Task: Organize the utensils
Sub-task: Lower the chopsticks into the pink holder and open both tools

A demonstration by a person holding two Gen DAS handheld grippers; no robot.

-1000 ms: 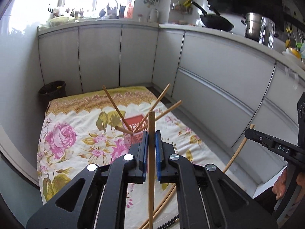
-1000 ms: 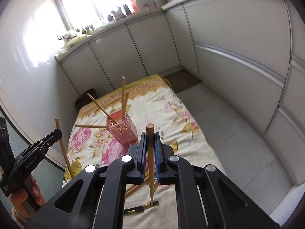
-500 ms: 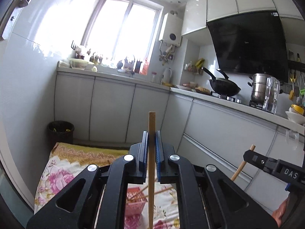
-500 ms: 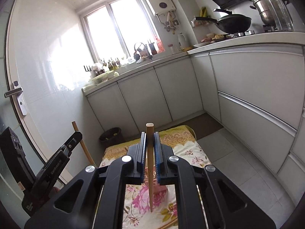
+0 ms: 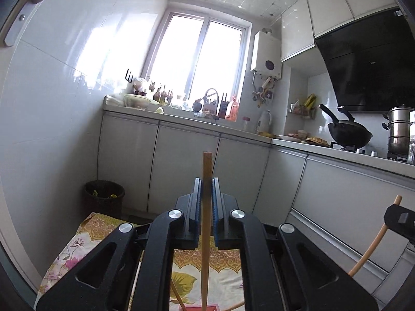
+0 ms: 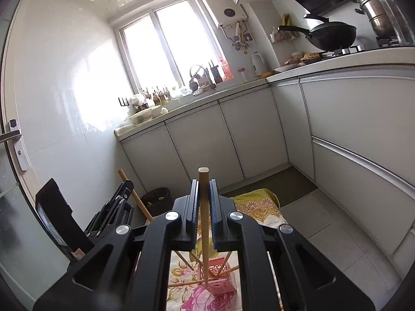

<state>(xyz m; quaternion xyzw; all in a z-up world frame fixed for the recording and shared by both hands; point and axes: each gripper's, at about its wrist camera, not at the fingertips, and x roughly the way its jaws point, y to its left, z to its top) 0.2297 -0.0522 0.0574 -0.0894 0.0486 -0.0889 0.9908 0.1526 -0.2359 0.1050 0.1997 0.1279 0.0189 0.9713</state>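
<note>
Chopsticks: each gripper clamps one upright. The left gripper has its jaws tight on a wooden chopstick; the right gripper pinches another chopstick above the pink basket, where more sticks lean, on the floral cloth on the floor.

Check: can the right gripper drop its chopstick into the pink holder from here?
Probably yes. The right gripper is shut on its chopstick, whose tip hangs over the pink holder. The chopsticks already fanned out inside may crowd the opening.
</note>
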